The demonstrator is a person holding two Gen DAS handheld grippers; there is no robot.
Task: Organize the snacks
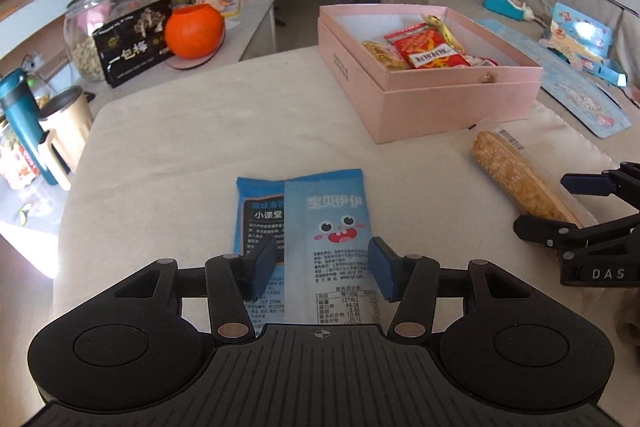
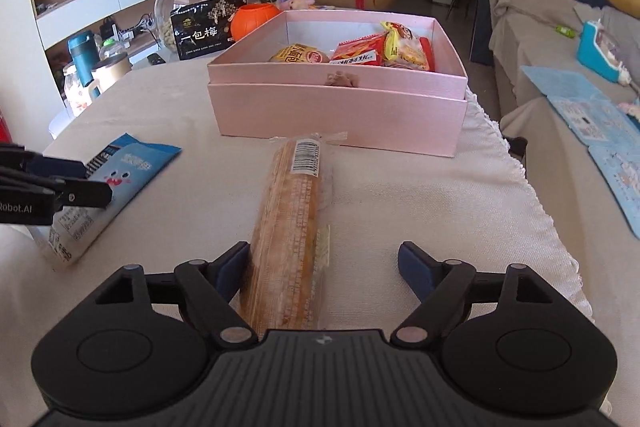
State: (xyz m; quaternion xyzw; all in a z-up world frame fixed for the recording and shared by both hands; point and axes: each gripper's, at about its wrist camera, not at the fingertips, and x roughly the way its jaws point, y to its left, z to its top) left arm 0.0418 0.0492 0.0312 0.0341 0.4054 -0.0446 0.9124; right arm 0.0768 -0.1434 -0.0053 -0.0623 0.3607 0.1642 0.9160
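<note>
A blue snack packet (image 1: 308, 223) with a cartoon face lies flat on the cloth-covered table, its near end between my left gripper's (image 1: 323, 269) open fingers. It also shows in the right wrist view (image 2: 116, 179). A long wrapped bread stick (image 2: 292, 235) lies lengthwise between my right gripper's (image 2: 324, 269) open fingers, touching the left pad (image 2: 232, 267). It shows in the left wrist view (image 1: 520, 179) too. An open pink box (image 1: 448, 103) holding several snack packets (image 1: 428, 51) stands at the far side; it also shows in the right wrist view (image 2: 340, 111).
A black bag (image 1: 136, 43), an orange pumpkin pot (image 1: 194, 31) and a glass jar (image 1: 94, 27) stand on a side table at the far left. A teal bottle (image 1: 22, 123) and a cup (image 1: 68, 123) stand left. A sofa with toys (image 2: 600, 51) runs along the right.
</note>
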